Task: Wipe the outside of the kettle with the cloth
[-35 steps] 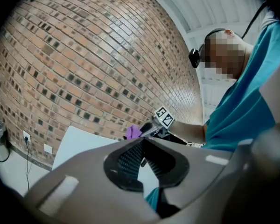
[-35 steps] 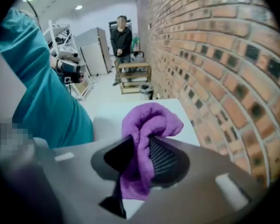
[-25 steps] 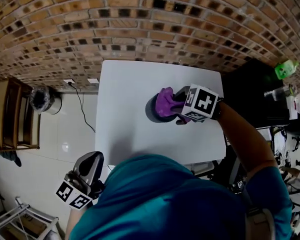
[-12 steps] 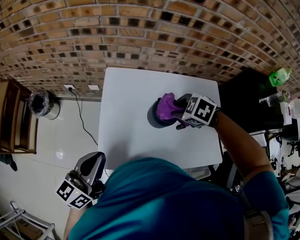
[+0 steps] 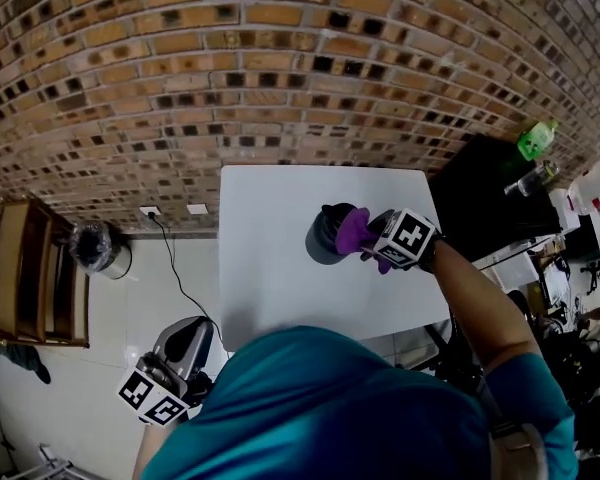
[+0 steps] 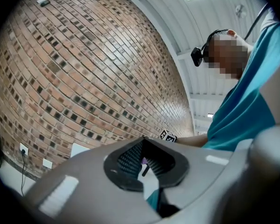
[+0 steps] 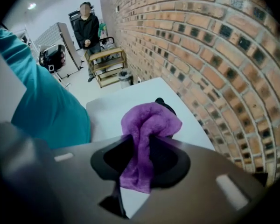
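Here the right gripper (image 5: pixel 368 236) is held out over the table (image 5: pixel 265 268) on an extended, bare forearm, with its marker cube uppermost. Its jaws are closed onto a fold of the purple cloth (image 5: pixel 353 230), which bunches up beyond the jaw tips and hangs down below them in the right gripper view. The cloth is pressed against the right side of the kettle (image 5: pixel 323 243), a dark grey vessel standing on the table toward the far right quarter. In the right gripper view only a small black part of the kettle (image 7: pixel 164 101) shows past the cloth (image 7: pixel 147 125). The left gripper (image 5: pixel 183 348) is held low at the person's left side, off the near-left corner of the table and above the floor. In the left gripper view its jaws (image 6: pixel 143 161) stand a little apart, with a narrow gap between the ribbed pads and nothing gripped. The person wears a teal shirt. The table is white and set with its far edge against a brick wall (image 5: pixel 280 68). The floor is pale tile. Left of the table a wall socket (image 5: pixel 150 210) feeds a black cable (image 5: pixel 177 273) that trails over the floor. Further left stand a lined bin (image 5: pixel 97 246) and a wooden shelf (image 5: pixel 20 268). Right of the table is a black surface (image 5: pixel 480 193) with a green bottle (image 5: pixel 536 140) at its far edge. In the right gripper view another person (image 7: pixel 87 29) stands beside the shelf.
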`<action>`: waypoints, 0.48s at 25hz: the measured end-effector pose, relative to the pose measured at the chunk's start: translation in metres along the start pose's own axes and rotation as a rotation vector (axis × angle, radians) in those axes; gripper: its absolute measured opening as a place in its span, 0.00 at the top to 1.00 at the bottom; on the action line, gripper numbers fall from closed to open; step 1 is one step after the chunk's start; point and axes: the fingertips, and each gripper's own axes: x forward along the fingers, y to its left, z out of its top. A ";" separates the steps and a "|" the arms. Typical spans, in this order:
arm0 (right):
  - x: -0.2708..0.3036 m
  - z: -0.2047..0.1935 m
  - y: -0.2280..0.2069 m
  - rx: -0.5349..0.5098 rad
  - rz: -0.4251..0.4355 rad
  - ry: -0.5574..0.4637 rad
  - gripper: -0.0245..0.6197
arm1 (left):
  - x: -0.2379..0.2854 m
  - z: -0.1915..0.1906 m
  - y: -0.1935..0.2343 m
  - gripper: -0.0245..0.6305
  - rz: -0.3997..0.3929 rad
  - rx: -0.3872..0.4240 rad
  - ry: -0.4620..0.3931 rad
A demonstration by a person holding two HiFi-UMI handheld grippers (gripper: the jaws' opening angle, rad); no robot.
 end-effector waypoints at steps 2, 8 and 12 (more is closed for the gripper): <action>-0.013 -0.004 0.016 0.046 -0.020 -0.068 0.80 | -0.008 0.001 0.000 0.96 -0.034 -0.001 0.023; -0.058 0.002 0.105 0.209 0.062 -0.460 0.80 | -0.017 -0.013 -0.009 0.96 -0.135 -0.002 0.092; -0.097 -0.021 0.152 0.270 0.052 -0.645 0.80 | -0.024 -0.020 -0.059 0.96 -0.194 0.057 0.103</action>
